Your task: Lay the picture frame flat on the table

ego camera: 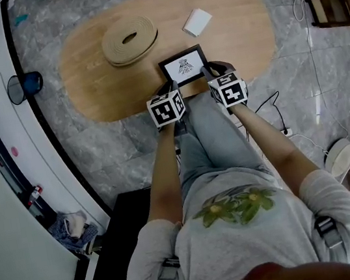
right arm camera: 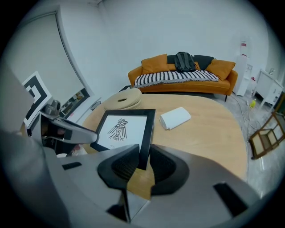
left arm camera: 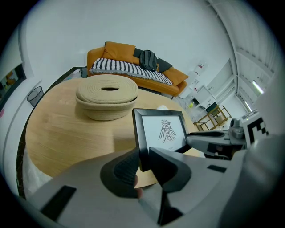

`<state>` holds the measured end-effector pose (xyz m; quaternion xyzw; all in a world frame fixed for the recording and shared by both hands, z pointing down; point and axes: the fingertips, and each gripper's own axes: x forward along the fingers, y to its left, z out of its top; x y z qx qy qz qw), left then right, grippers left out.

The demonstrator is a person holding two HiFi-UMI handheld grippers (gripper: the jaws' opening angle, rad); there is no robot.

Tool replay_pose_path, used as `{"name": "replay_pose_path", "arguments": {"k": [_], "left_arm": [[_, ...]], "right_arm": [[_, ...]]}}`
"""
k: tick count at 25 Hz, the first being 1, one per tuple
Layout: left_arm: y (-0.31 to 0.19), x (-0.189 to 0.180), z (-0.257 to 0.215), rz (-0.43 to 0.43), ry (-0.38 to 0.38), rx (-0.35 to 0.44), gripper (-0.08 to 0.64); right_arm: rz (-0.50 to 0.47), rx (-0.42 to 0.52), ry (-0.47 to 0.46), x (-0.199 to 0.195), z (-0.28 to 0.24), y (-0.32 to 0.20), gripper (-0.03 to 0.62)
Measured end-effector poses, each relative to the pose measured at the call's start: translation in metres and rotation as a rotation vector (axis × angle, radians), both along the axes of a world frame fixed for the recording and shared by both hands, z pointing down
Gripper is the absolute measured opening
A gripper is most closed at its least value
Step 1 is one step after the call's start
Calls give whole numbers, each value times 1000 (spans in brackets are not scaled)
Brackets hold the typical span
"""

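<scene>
A black picture frame (ego camera: pixel 183 66) with a bird drawing stands tilted over the near edge of the oval wooden table (ego camera: pixel 86 77). My left gripper (ego camera: pixel 171 92) is shut on the frame's lower left edge. In the left gripper view the black frame (left arm camera: pixel 161 131) runs between the two pads of that gripper (left arm camera: pixel 143 156). My right gripper (ego camera: pixel 213 74) is shut on the lower right edge. In the right gripper view the frame (right arm camera: pixel 123 128) has its right rail pinched in the right gripper (right arm camera: pixel 141 159). I cannot see the frame's bottom edge or its back.
A round woven basket (ego camera: pixel 129 39) sits on the table at the back left, and a white folded cloth (ego camera: pixel 197 22) lies behind the frame. An orange sofa (right arm camera: pixel 182 71) stands beyond the table. A bin (ego camera: pixel 24 84) is at the left and a wooden chair (ego camera: pixel 335 8) at the right.
</scene>
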<state>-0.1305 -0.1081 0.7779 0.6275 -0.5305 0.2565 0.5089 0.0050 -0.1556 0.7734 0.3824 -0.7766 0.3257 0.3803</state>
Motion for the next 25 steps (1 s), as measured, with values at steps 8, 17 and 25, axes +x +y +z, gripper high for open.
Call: {"name": "replay_pose_path", "arguments": {"k": [8,17,25], "left_arm": [[6,-1,29,1,0,-27,84],[3,3,57,11,5,-44,84],[4,5,78,18,8,-63,84]], "right_arm": [[3,-27,12,-1,29,6,78],[13,-44,21,3,57,5,80],[6,-67,42,7,79,8,80]]}}
